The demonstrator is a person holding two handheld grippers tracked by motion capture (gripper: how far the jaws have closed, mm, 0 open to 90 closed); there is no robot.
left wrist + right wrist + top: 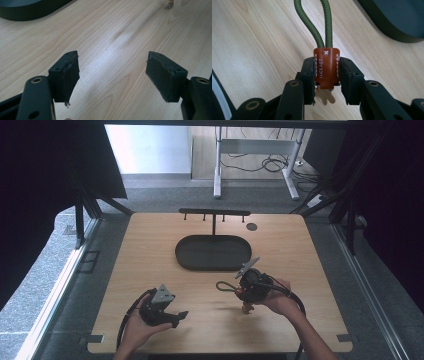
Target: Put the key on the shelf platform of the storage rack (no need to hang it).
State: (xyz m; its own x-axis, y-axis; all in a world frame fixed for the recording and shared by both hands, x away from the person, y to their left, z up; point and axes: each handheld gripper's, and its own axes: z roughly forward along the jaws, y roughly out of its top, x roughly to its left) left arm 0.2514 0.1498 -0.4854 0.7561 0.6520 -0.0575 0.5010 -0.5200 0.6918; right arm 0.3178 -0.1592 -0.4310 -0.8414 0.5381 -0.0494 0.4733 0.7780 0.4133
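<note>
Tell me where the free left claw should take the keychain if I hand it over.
Probably the green cord loop: it juts clear beyond the right claw, which is shut on the brown leather tab. Bring the open left claw in from the loop's far end, pads across both strands.

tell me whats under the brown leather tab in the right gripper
A bit of metal hardware pokes out below the leather tab, between the right gripper pads. Its shape is mostly covered by tab and pads.

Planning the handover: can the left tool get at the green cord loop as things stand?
Probably yes. The left tool is open, and bare table lies between it and the green cord loop, which sticks out from the right tool.
</note>
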